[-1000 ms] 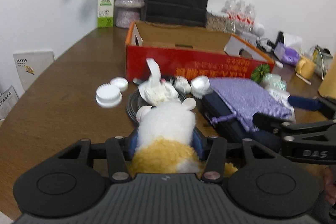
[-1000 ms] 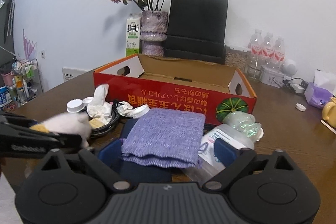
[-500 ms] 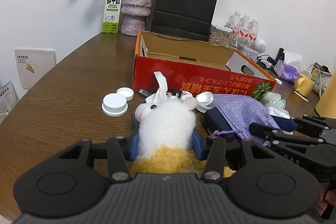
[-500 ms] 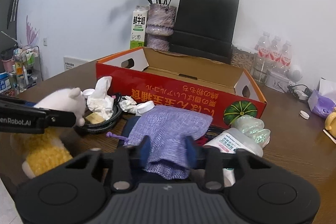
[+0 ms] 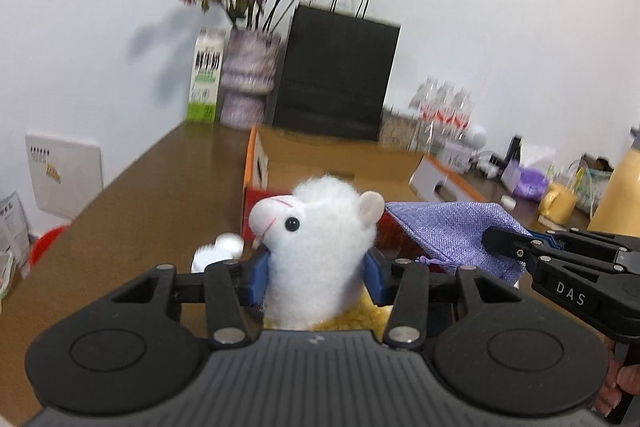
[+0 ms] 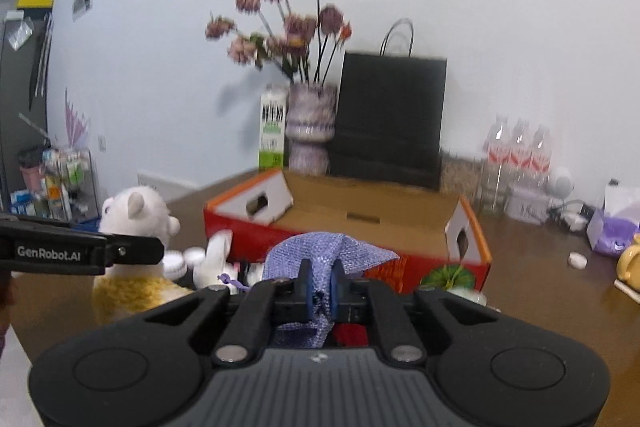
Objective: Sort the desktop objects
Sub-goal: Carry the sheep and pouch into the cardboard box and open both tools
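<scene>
**Both grippers loaded, carry to box pending**

Left gripper [image 5: 316,277] is clamped on a plush sheep [image 5: 320,247], blue pads squeezing its white body from both sides, jaws about half spread around the toy. The sheep is off the table [image 5: 140,207], head upright, yellow lower half tucked behind the gripper body. Right gripper [image 6: 321,289] is pinched nearly fully closed on a fold of the purple cloth pouch [image 6: 320,255]; the pouch bunches above the pads and hangs loose below, drawstring dangling on the left.

Step in hand, judging by this: pick-up done for both items, transport phase. The red cardboard box [image 6: 360,227] sits open just behind both items and looks empty, likely the drop target.

Next move calls for carrying each item over the near wall of the box and clearing the upright flaps before releasing. The pouch is limp and may drag on the rim. White bottle caps [image 6: 188,259] and other clutter remain on the table, unsorted.
</scene>
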Demonstrator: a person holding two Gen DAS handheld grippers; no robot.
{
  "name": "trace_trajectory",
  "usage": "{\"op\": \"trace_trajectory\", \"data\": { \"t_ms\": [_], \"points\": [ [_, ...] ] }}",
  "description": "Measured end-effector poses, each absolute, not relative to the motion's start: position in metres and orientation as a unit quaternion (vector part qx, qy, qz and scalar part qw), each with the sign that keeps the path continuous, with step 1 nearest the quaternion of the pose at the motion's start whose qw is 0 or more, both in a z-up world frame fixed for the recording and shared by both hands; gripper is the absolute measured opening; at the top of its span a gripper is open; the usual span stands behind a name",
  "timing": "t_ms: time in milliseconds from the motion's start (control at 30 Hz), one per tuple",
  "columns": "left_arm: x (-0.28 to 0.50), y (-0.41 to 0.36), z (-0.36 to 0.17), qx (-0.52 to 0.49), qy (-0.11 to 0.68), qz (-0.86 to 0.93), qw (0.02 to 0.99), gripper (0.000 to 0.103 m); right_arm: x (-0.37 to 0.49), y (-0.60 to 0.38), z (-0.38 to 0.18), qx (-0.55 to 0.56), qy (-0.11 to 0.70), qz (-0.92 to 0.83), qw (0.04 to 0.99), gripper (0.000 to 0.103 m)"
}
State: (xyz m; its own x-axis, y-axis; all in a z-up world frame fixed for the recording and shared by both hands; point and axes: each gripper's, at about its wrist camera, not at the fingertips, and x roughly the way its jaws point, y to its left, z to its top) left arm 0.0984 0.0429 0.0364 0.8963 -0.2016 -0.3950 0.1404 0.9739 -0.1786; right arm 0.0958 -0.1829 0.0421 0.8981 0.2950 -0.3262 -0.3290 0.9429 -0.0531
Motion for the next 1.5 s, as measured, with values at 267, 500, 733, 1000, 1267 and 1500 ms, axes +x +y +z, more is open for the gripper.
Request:
{"op": "trace_trajectory", "data": {
  "t_ms": [267,500,733,1000,1267,1500],
  "points": [
    [0.147,0.036,0.089,-0.079,0.149,-0.098,0.981,0.047,0.136,-0.201,0.088,-0.042,0.11,0.139,0.983,0.007],
    [0.256,0.013,0.113,-0.046,0.207,-0.111,0.971,0.047,0.236,-0.214,0.109,-0.053,0.149,0.116,0.98,0.007],
    [0.373,-0.004,0.072,-0.023,0.34,-0.1,0.935,0.047,0.345,-0.217,0.078,-0.083,0.245,0.097,0.961,0.007],
    [0.443,-0.004,0.02,-0.002,0.41,-0.063,0.91,0.047,0.411,-0.218,0.03,-0.078,0.327,0.102,0.936,0.007],
    [0.456,-0.009,0.003,0.029,0.433,-0.056,0.899,0.049,0.425,-0.224,0.008,-0.059,0.384,0.091,0.917,0.008],
    [0.456,-0.026,-0.005,0.083,0.434,-0.038,0.896,0.057,0.434,-0.226,-0.005,-0.057,0.439,0.069,0.894,0.016]
  ]
}}
